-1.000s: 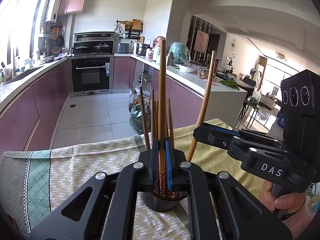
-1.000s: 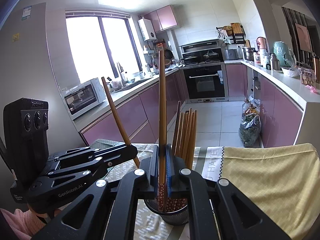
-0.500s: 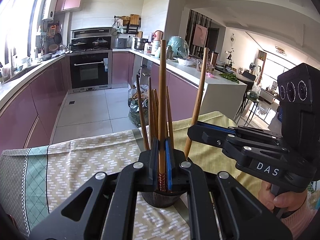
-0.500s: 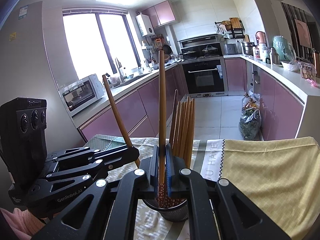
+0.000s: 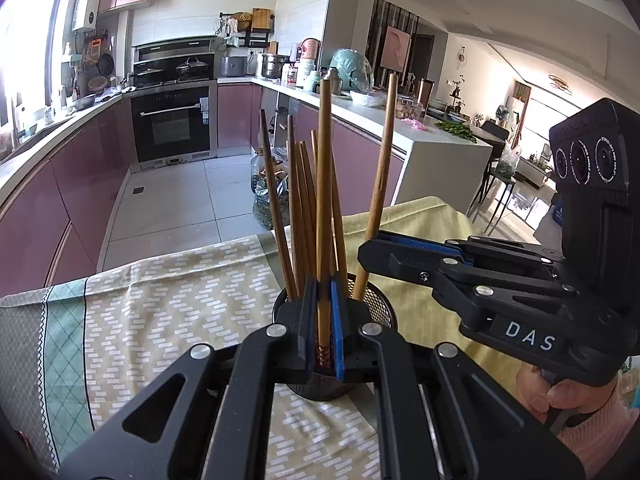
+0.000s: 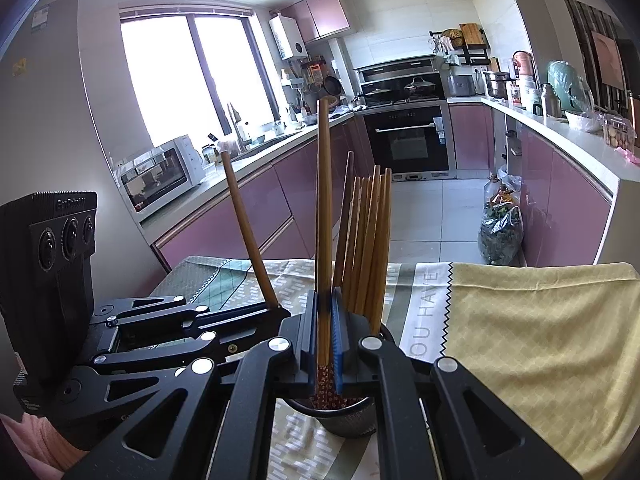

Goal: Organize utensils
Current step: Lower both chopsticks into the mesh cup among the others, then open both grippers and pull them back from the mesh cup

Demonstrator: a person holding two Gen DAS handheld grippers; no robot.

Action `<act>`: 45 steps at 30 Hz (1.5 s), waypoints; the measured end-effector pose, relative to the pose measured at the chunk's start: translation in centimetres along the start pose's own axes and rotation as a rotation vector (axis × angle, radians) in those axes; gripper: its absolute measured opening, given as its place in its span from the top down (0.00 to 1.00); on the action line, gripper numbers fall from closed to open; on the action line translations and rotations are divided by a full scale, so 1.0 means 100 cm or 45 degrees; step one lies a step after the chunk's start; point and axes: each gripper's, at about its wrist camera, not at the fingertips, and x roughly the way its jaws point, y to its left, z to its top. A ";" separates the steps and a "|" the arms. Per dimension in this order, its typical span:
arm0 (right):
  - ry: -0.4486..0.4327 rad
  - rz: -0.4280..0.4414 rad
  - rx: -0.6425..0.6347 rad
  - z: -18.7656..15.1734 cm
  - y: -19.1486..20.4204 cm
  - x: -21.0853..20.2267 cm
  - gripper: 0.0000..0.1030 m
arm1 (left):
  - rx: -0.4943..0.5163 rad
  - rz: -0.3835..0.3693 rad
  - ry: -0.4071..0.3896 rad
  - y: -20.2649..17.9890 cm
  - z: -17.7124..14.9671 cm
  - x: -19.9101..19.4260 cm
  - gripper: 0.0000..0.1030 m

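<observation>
Kitchen table [image 5: 168, 312], each claw [image 5: 324, 336] [image 6: 325, 344] clamped on one upright chopstick [image 5: 324, 200] [image 6: 324, 220] above mesh cup [image 5: 380, 308]

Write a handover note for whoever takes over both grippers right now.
Left gripper: shut on one chopstick, upright, patterned tip over the mesh holder.
Right gripper: shut on its own chopstick, also above the holder.
Done: a bunch of chopsticks already stands in the holder on the tablecloth.
Left: lower both held chopsticks into the holder, open the fingers, pull back. No other loose utensils are in view.
</observation>
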 end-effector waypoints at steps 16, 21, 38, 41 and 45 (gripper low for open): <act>0.045 -0.004 0.024 -0.006 -0.008 0.016 0.94 | -0.035 -0.008 0.062 0.015 -0.005 0.030 0.93; 0.048 -0.001 0.033 -0.006 -0.010 0.016 0.92 | -0.038 -0.002 0.065 0.015 -0.007 0.030 0.93; -0.003 0.014 0.048 -0.018 -0.001 -0.005 0.60 | -0.074 0.151 -0.066 0.026 -0.028 -0.012 0.32; -0.020 0.009 0.049 -0.024 0.002 -0.012 0.53 | -0.083 0.202 -0.112 0.030 -0.036 -0.027 0.16; -0.050 -0.016 0.036 -0.034 0.007 -0.022 0.35 | -0.122 0.270 -0.181 0.040 -0.047 -0.051 0.06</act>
